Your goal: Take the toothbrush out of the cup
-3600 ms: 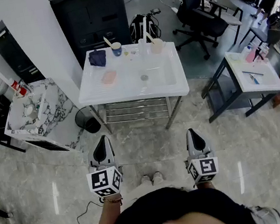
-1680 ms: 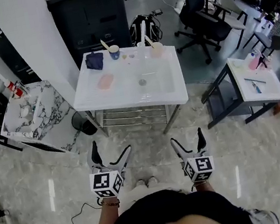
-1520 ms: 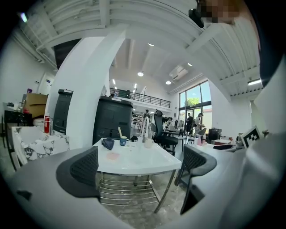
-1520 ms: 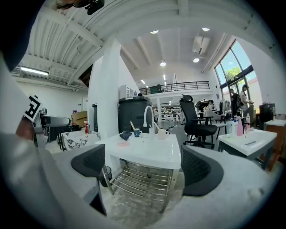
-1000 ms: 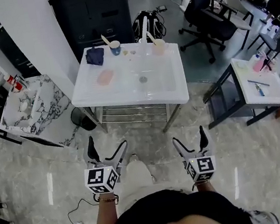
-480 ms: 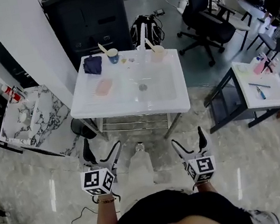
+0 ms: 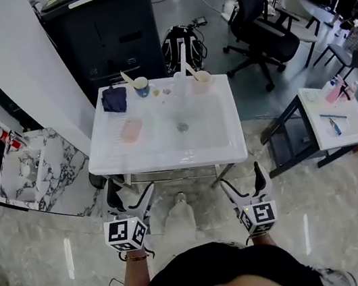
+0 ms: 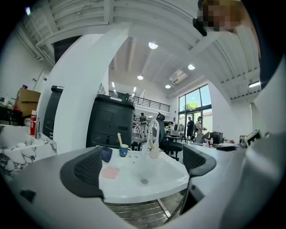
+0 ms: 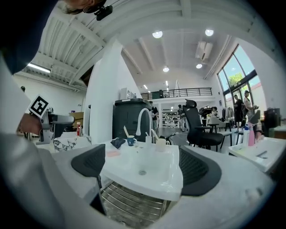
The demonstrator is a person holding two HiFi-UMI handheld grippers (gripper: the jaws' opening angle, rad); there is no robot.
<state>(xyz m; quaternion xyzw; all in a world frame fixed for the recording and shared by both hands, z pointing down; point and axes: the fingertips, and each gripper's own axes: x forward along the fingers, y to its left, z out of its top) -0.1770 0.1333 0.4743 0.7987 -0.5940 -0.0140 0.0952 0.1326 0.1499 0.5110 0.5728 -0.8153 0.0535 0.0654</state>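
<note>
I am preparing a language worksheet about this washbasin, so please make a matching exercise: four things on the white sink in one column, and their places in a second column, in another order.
Things
1. small blue cup holding a pale toothbrush
2. crumpled dark blue cloth
3. flat pink rectangular pad
4. beige cup with a pale handle in it

Places
A. left ledge, nearer the person
B. back edge, right of the white curved faucet
C. far left corner
D. back edge, between the cloth and the faucet

Pairs: 1-D, 2-C, 3-A, 4-B
</note>
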